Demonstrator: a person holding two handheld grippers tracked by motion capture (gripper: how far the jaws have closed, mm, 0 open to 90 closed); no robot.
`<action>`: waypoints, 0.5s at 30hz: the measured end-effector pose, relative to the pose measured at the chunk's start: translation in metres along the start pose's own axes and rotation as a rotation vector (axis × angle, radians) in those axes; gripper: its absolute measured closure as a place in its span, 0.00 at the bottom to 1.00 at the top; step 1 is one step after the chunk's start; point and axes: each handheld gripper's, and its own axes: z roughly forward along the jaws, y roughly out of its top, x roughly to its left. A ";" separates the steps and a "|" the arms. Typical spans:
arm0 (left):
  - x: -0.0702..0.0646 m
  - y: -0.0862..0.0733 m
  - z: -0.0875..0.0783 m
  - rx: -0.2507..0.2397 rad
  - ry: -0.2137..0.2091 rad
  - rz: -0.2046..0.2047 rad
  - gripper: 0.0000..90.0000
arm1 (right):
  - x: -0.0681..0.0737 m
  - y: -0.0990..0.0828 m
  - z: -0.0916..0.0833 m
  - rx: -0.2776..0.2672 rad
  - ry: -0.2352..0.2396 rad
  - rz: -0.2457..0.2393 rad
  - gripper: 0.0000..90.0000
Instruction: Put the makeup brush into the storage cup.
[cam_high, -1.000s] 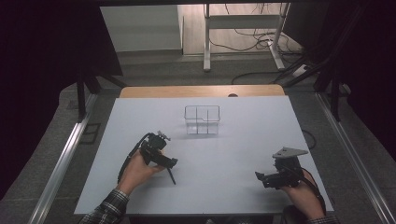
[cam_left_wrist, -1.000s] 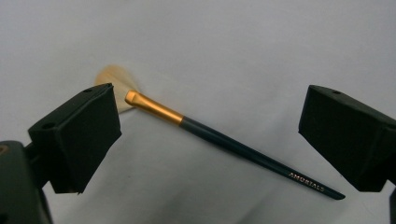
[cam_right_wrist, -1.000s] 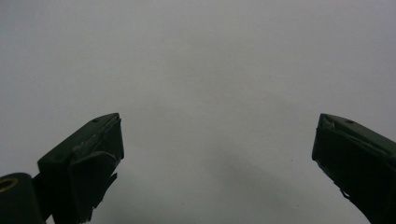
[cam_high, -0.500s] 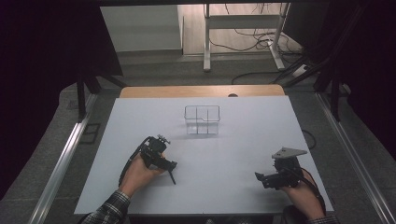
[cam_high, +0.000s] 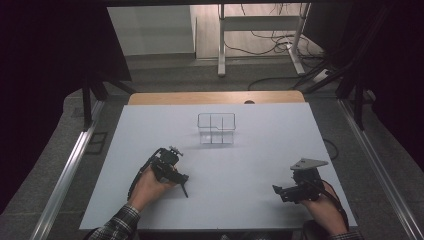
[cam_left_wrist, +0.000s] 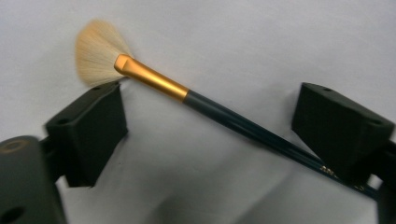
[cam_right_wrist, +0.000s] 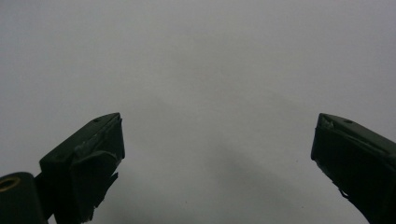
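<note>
1. Near right, the right gripper (cam_high: 287, 192) rests low over the white surface (cam_high: 260, 160), fingers spread on nothing.
2. Near left, the left gripper (cam_left_wrist: 205, 126) straddles the fan brush (cam_left_wrist: 187, 95) lying flat; its fingers, just closing, stand spread.
3. Far centre stands a clear divided box (cam_high: 216, 128).

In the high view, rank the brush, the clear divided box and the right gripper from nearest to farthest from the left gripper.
1. brush: at the left gripper, by its jaws.
2. clear divided box: farther up the table, to the right.
3. right gripper: across the table, near the right edge.
</note>
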 end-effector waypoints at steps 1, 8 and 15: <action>-0.001 0.000 -0.001 -0.003 -0.002 0.001 0.19 | 0.000 0.000 0.000 0.001 0.000 0.000 0.03; -0.002 0.000 -0.010 0.026 -0.031 0.041 0.76 | 0.001 0.000 0.000 0.004 0.002 -0.004 0.03; -0.001 0.002 -0.011 0.049 -0.040 0.050 0.93 | 0.001 0.000 0.001 0.006 0.005 -0.009 0.04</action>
